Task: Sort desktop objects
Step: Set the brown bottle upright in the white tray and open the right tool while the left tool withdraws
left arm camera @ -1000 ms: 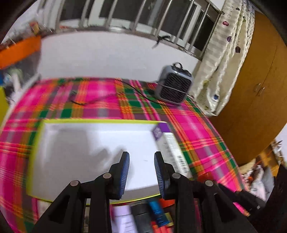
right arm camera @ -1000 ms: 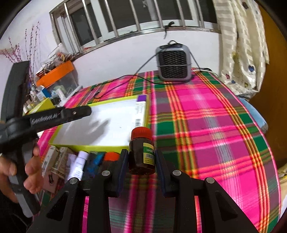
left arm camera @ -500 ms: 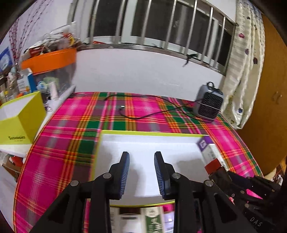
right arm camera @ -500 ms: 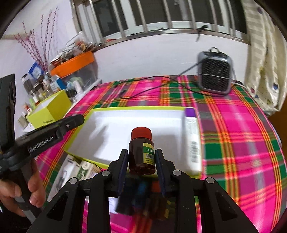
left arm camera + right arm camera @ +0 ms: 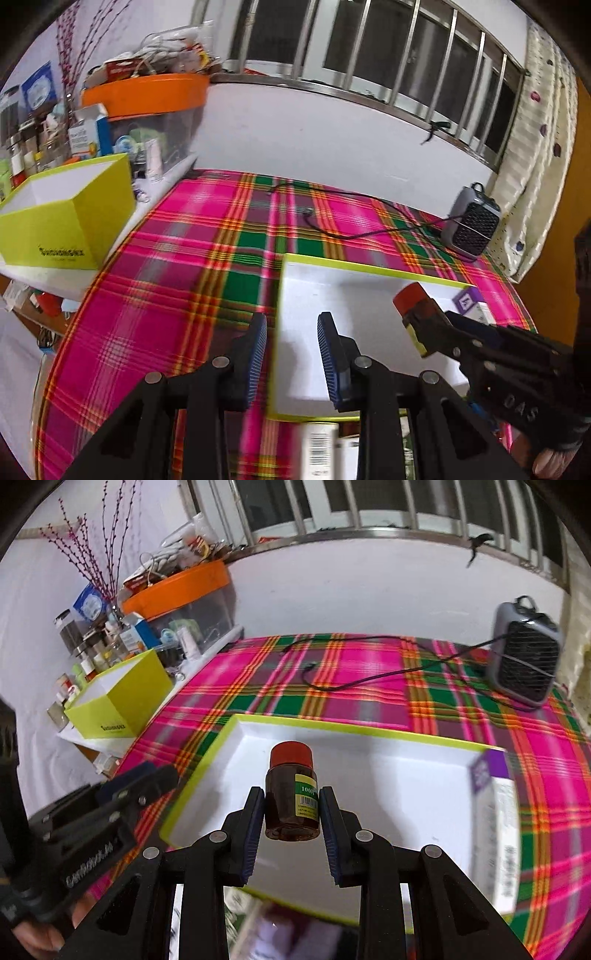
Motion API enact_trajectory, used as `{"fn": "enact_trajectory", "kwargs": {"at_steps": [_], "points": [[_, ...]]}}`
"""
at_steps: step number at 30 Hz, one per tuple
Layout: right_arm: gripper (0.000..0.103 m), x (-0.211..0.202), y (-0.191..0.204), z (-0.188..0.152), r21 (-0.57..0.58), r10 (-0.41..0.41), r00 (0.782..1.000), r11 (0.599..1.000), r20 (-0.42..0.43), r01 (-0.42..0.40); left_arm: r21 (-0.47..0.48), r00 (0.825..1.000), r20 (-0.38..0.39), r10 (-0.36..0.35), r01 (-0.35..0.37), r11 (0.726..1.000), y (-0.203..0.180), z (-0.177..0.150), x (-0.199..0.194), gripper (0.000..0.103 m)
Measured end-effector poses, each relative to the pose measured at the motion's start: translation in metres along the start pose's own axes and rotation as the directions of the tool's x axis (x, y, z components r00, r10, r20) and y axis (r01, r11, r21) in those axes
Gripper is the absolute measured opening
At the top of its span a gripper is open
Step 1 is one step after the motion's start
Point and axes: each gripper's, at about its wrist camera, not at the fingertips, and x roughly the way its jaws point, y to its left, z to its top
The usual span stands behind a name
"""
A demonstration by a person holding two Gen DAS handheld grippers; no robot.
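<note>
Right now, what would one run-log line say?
right gripper: shut on brown red-capped bottle, above white lime-edged tray | left gripper: open, empty | purple-white carton: in tray

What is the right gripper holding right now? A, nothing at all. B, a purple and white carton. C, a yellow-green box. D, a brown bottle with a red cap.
D: in the right wrist view the right gripper has its blue pads pressed on both sides of the brown bottle with a red cap, held above the white tray; the purple and white carton lies in the tray, untouched.
</note>
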Motion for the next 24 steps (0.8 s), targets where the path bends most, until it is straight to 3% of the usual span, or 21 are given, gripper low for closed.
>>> {"fn": "enact_trajectory", "kwargs": {"at_steps": [9, 20, 24], "points": [[0.032, 0.045, 0.016, 0.023, 0.05, 0.07, 0.995, 0.997, -0.071, -0.067, -0.093, 0.999, -0.023, 0.03, -0.032, 0.995, 0.035, 0.002, 0.01, 0.029], [0.032, 0.069, 0.028, 0.045, 0.01, 0.053, 0.995, 0.999, -0.085, -0.052, -0.119, 0.999, -0.035, 0.027, -0.031, 0.992, 0.041, 0.003, 0.015, 0.029], [0.032, 0.086, 0.04, 0.054, -0.035, 0.104, 0.987, 0.993, -0.126, -0.11, -0.125, 0.999, -0.038, 0.033, -0.037, 0.991, 0.044, 0.002, 0.016, 0.029]]}}
